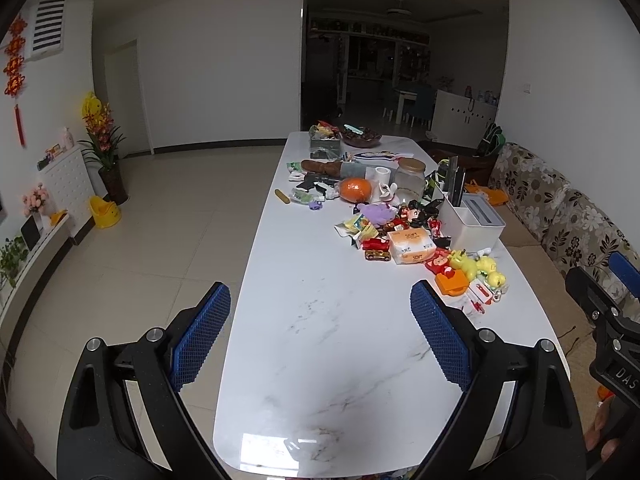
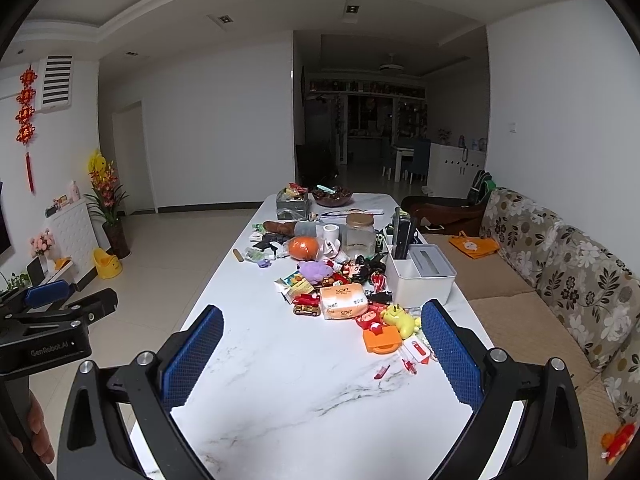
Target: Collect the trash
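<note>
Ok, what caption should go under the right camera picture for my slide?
Open right gripper held empty above a marble table cluttered with toys and a tissue pack.

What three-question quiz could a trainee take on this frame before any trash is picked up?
1. True or false: the left gripper and the right gripper are both open and hold nothing.
2. Which item sits directly beside the white organizer box, on its left? A) orange tissue pack B) glass jar C) dark bowl
3. Fill in: the couch stands along the table's ____ side.

Key: 1 true. 2 A. 3 right.
</note>
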`<action>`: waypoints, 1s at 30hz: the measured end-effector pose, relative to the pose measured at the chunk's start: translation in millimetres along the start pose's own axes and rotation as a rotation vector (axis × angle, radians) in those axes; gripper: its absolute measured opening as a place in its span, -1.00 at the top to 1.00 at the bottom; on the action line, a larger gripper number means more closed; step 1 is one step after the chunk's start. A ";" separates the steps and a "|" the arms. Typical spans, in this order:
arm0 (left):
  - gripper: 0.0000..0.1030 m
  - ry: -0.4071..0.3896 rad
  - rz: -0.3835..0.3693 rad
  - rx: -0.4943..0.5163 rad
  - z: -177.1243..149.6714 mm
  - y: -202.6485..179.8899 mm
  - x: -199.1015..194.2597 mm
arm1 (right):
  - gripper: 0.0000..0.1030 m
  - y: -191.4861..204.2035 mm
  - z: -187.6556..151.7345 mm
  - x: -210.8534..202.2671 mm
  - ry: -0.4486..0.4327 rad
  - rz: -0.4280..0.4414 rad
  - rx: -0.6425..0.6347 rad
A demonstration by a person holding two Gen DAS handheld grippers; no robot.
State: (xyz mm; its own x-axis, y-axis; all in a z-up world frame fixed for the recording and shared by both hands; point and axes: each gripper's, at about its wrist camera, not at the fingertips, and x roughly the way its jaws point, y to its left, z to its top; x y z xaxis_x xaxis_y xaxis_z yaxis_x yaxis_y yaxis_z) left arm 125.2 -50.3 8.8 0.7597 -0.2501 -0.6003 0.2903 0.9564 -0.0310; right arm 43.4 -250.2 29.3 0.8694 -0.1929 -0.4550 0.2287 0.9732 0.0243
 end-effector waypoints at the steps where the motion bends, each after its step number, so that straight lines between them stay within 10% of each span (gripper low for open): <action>1: -0.73 -0.001 0.004 0.000 0.1 -0.1 -0.2 | -0.89 -0.2 0.1 -0.1 0.000 0.001 -0.002; 30: -0.73 0.015 0.061 0.011 -1.4 0.3 -1.6 | -0.89 -7.1 -1.4 7.1 0.035 0.056 -0.032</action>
State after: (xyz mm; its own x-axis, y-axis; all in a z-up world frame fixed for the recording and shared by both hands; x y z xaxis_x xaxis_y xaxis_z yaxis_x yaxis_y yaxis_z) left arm 123.2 -49.4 8.7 0.7671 -0.1890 -0.6130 0.2501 0.9681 0.0146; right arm 47.4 -258.3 24.7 0.8646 -0.1338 -0.4843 0.1652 0.9860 0.0225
